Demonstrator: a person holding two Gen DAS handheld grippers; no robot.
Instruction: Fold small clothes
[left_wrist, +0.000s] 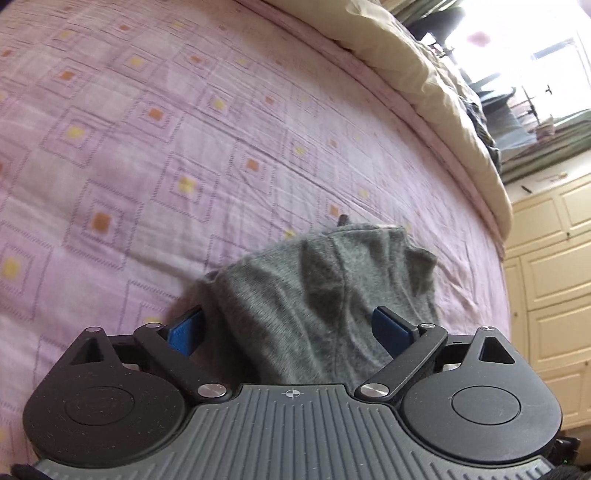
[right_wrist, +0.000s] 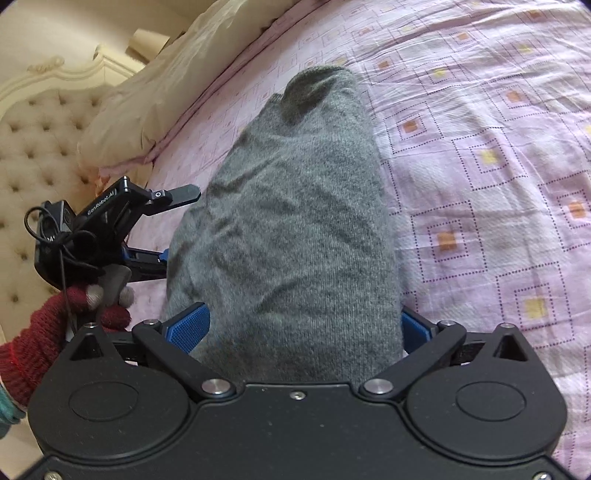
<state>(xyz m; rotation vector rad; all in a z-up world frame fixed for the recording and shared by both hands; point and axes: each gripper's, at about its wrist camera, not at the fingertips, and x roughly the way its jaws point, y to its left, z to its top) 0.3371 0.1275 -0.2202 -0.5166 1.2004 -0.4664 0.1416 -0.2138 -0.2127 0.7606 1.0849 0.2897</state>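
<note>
I have the pink patterned bedspread (right_wrist: 498, 110) filling both wrist views, with a cream pillow (right_wrist: 155, 92) along its edge toward 10 o'clock in the right wrist view.

On it lies the grey knit garment (right_wrist: 295, 206), the thing to fold. From the right gripper (right_wrist: 303, 325) it runs straight out toward 12 o'clock: near end down between my fingers, far rounded end up at 12. So its long axis lies along this gripper's pointing direction, not across it.

From the left gripper (left_wrist: 291, 328) the same garment rises from between the fingers and leans toward 1 o'clock, much shorter in view and a little blurred. In the right wrist view the left gripper sits at 9 o'clock, at the garment's side edge, held by a hand in a red knit glove (right_wrist: 55, 317).

Both grippers stand with jaws wide apart, the blue pads (right_wrist: 190, 326) flanking the cloth rather than pinching it. Whether the pads touch the knit I cannot tell.

My judgement: both are about equally near, and the right one is lined up with the long axis, so an end-to-end fold would suit it.
</note>
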